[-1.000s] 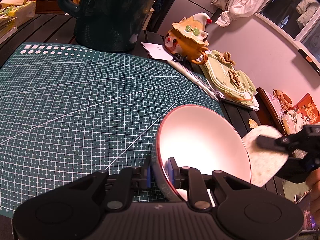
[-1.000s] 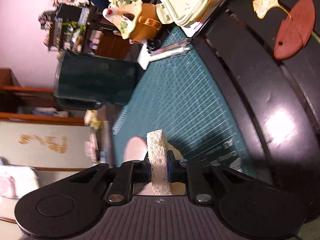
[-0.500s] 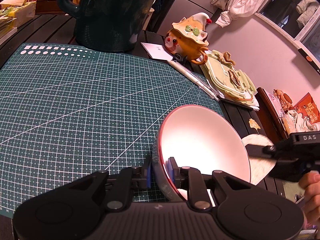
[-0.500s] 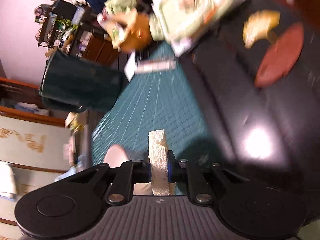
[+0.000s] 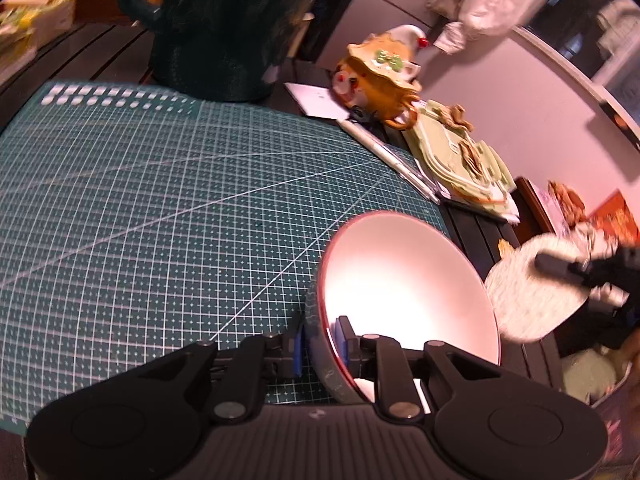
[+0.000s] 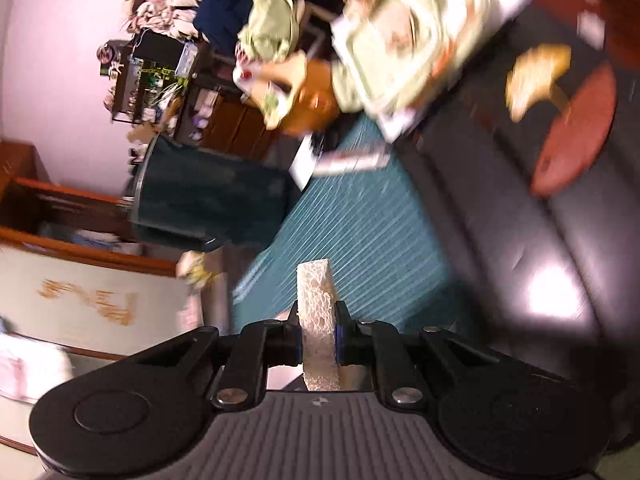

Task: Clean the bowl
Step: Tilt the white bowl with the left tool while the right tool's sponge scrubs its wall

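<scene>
A white bowl (image 5: 404,280) with a red rim is tilted on its side, its opening turned to the right. My left gripper (image 5: 320,344) is shut on the bowl's near rim and holds it over the green cutting mat (image 5: 160,208). My right gripper (image 6: 317,336) is shut on a round white sponge (image 6: 316,312), seen edge-on. In the left wrist view the sponge (image 5: 528,292) and the right gripper (image 5: 560,268) sit just right of the bowl, blurred, apart from its inside.
A dark green jug (image 5: 216,28) stands at the mat's far edge. An orange clown-shaped pot (image 5: 380,72), a pen (image 5: 392,164) and a stack of green cards (image 5: 460,156) lie to the far right. A red-brown coaster (image 6: 572,128) lies on the dark table (image 6: 520,240).
The right gripper with the sponge dropped a little beside the bowl, then moved back up and closer to its rim. The right wrist view has swung and blurred. The bowl stays gripped.
</scene>
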